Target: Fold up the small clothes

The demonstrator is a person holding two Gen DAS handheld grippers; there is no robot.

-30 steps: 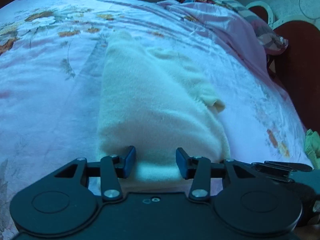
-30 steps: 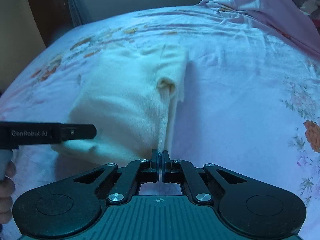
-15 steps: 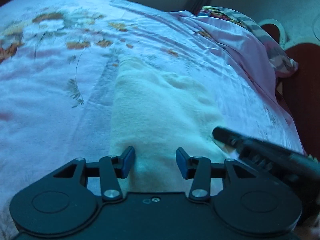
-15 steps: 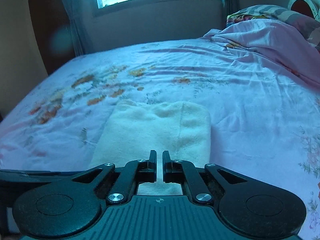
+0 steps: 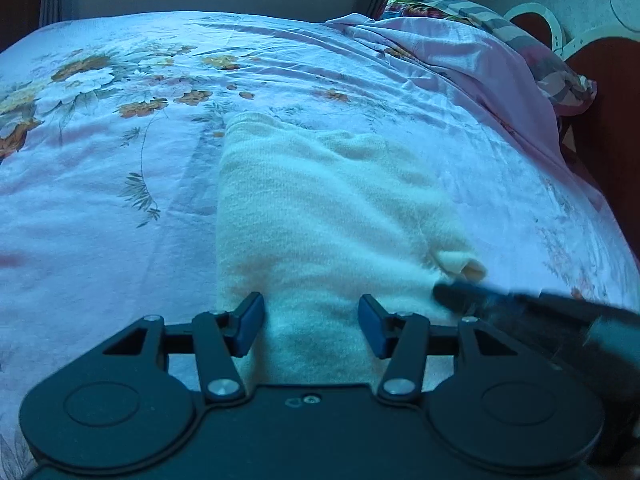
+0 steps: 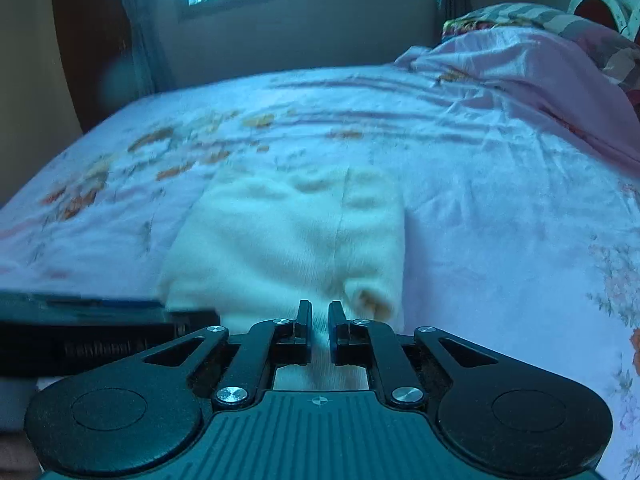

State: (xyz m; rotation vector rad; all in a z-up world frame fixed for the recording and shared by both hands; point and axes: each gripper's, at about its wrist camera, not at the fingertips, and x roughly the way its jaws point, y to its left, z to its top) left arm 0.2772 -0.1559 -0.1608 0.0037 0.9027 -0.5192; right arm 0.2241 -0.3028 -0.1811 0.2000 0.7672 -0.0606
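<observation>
Cream knit garment (image 5: 320, 216) lying folded on floral bedsheet (image 5: 100, 184). Right gripper (image 6: 319, 320), pinched on its near edge 1 s ago, now slightly parted, fabric released. Left gripper (image 5: 311, 322) spread wide over near hem. Fold apparently laid; next fold pending.

A cream knitted garment (image 5: 320, 220) lay on a pale pink bedsheet (image 5: 100, 200) printed with orange and white flowers and green leaves. A plain pink quilt (image 5: 472, 64) was bunched beside a grey-striped, multicoloured pillow (image 5: 460, 6). Both claws, left (image 5: 311, 326) and right (image 6: 319, 330), were black.
</observation>
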